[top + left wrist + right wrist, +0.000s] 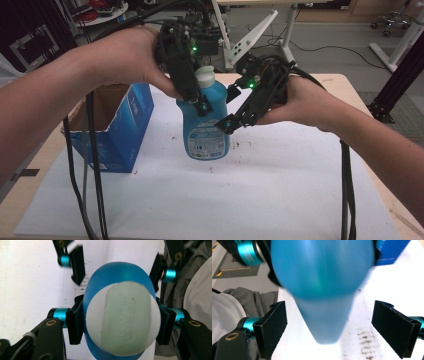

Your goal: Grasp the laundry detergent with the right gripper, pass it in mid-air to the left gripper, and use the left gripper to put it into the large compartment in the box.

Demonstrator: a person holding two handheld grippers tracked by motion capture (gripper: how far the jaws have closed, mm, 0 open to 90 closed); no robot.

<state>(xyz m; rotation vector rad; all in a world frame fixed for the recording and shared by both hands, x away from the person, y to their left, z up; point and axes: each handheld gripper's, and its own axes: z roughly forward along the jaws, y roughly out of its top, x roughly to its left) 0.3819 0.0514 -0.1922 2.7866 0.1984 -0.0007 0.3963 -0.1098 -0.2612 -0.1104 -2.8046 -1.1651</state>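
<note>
A blue bottle [206,132] with a white cap [205,77] stands upright on the white sheet [260,200]. My left gripper [200,106] comes down from above and is shut on the bottle's shoulder just under the cap. In the left gripper view its pads [75,323] press both sides of the blue body [117,275] below the cap [125,320]. My right gripper [229,109] is at the bottle's right side, open. In the right gripper view the bottle [322,277] is between the wide-apart pads [274,325], blurred and untouched by them.
An open blue cardboard box [120,125] stands on the sheet just left of the bottle. Black cables [95,175] hang from my left hand across the sheet's left part. The wooden table [350,85] ends close behind the bottle, with chair and desk legs beyond.
</note>
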